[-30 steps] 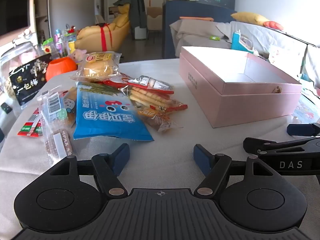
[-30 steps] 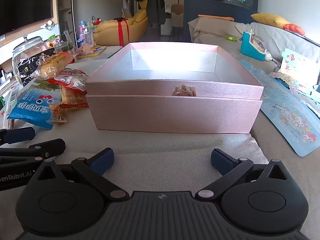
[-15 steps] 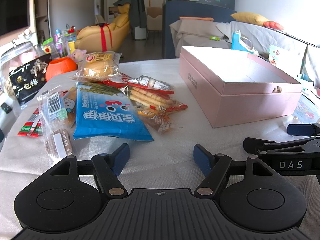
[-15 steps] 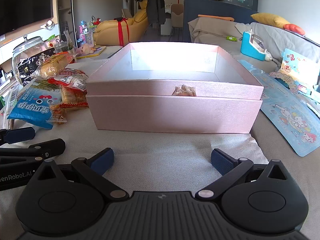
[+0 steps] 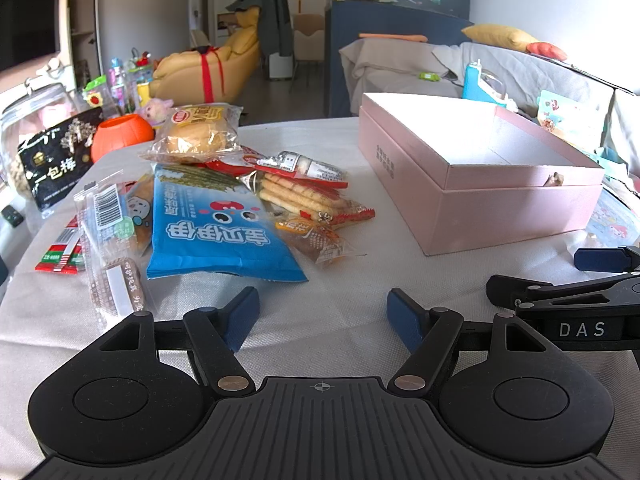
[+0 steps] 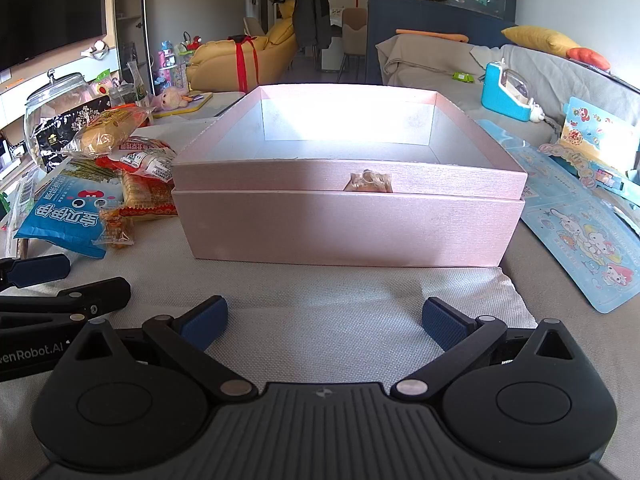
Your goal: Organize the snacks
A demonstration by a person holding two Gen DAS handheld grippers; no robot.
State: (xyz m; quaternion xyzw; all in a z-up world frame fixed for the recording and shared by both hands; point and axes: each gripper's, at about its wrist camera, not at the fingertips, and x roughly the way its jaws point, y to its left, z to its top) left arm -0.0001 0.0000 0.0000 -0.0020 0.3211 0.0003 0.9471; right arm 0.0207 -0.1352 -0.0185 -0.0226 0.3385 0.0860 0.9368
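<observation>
Hovering with both spread, holding nothing: left gripper [image 5: 322, 314], right gripper [image 6: 324, 322] | snack pile [image 5: 224, 200] frame center-left, beside pink box [image 6: 348, 184], seemingly unfilled, awaiting packets

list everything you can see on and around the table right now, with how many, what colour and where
pink box: one, open and showing nothing inside, right part of the table
blue snack bag: one, front of the snack pile left of the box
bread bun pack: one, clear wrapper, back of the pile
biscuit pack: one, clear with red ends, between the blue bag and the box
small orange snack pack: one, beside the blue bag
barcode pack: one, clear, left of the blue bag
black plum bag: one, far left
orange cup: one, behind the pile
cartoon sheet: one, light blue, right of the box
left tool: one, black with blue pads, open, empty
right tool: same, open, empty
</observation>
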